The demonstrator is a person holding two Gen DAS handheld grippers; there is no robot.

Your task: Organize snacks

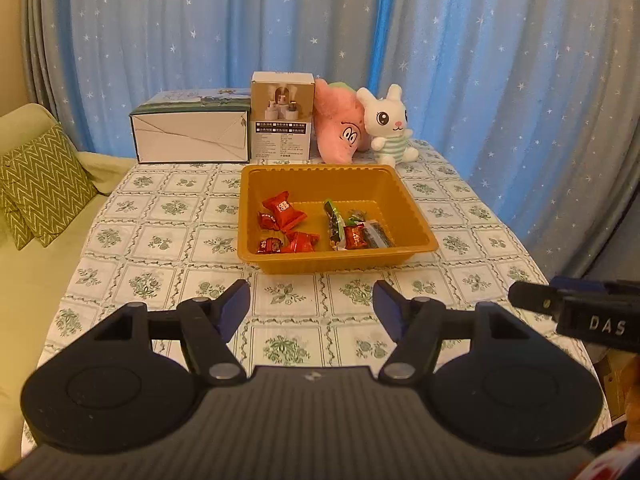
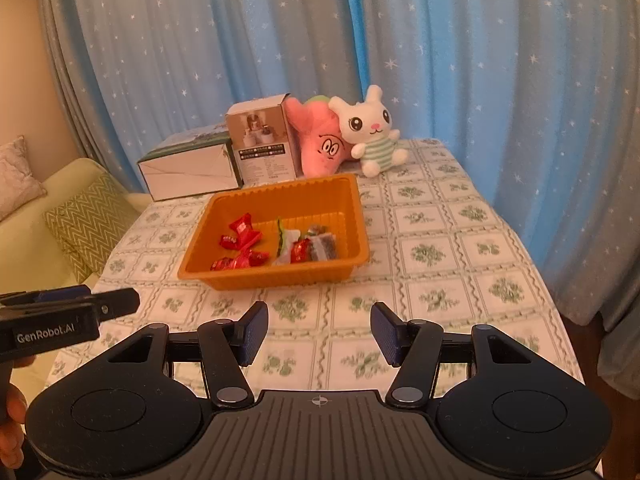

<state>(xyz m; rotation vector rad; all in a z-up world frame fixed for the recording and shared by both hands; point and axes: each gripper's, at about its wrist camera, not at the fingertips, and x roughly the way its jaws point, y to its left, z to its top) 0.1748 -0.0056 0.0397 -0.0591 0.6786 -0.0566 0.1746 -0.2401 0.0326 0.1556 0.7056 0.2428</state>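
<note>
Left gripper (image 1: 312,304) right up front, jaws apart, nothing between them; same story for the right gripper (image 2: 318,330), spread and empty, both hanging over bare tablecloth (image 1: 160,240) well short of the goods. Beyond that, the orange tray (image 1: 420,236) mid-table, holding all the snacks in sight: red candies (image 1: 282,212) bunched on its left half, then a green pack (image 1: 334,222), one more red candy (image 1: 355,237) and a dark bar (image 1: 378,235) piled together on the right half. Nothing loose on the cloth as far as visible. Behind the tray, two boxes (image 1: 192,136) and two plushies (image 1: 386,124), not part of the job. Looks like either the tail end, everything gathered, or a pause before sorting by kind. If sorting, next move probably means dipping into the tray's right heap and pinching that stray red candy without dragging the green pack along. Crinkly wrappers, so likely slippery.
</note>
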